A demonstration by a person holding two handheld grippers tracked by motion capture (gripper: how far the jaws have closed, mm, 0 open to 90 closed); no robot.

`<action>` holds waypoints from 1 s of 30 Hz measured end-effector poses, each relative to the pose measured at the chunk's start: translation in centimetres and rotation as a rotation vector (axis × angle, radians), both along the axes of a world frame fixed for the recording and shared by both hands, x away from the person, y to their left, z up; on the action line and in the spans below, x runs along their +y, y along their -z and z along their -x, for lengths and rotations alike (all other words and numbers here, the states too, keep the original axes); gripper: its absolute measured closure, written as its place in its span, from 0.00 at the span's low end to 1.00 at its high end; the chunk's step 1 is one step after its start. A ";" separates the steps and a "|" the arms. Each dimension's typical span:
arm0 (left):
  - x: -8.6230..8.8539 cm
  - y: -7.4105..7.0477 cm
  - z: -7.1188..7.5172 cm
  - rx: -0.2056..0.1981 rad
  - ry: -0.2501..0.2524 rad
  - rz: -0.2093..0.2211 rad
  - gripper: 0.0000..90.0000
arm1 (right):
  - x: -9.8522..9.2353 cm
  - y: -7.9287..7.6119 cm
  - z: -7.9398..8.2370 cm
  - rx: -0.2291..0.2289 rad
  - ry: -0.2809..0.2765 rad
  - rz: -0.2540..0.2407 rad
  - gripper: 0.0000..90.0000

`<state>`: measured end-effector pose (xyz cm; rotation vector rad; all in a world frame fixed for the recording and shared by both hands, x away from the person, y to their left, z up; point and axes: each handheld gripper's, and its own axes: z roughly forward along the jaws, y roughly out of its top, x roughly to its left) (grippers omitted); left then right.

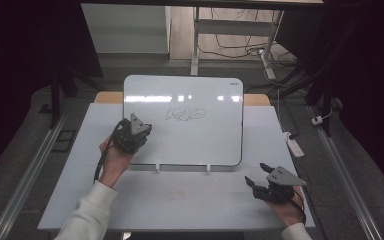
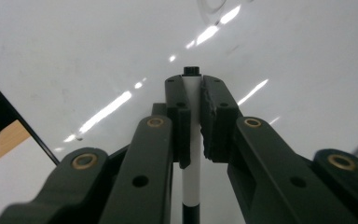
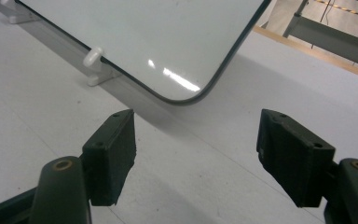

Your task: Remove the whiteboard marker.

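White marker (image 2: 192,140) clamped in left tool (image 2: 193,86).

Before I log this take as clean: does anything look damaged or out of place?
One thing: the left gripper, shut on a white marker, has a ragged, chipped inner edge on one pad. The glossy whiteboard stands level on its clips.

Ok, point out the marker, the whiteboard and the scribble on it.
marker (image 2: 192,135): left gripper view, white barrel between the jaws.
whiteboard (image 1: 215,145): high view, bare lower surface.
scribble (image 1: 186,114): high view, middle of the loops.
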<state>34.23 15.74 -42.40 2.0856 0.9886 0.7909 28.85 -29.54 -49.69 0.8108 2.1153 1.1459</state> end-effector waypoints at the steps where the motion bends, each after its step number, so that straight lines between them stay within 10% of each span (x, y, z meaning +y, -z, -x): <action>1: 0.1 -0.6 0.6 -0.002 0.038 0.064 0.90 | 0.2 -0.1 0.1 0.004 0.004 -0.006 0.32; 7: -0.4 -1.6 1.6 0.016 0.156 0.216 0.90 | 0.8 -0.3 -0.1 0.030 -0.022 -0.038 0.33; 13: -2.7 -1.5 2.2 0.043 0.253 0.280 0.90 | 2.4 -0.9 -0.3 0.062 -0.062 -0.088 0.34; 30: -9.2 -0.5 3.0 0.027 0.346 0.302 0.90 | 12.0 -2.2 -0.6 0.178 -0.216 -0.148 0.37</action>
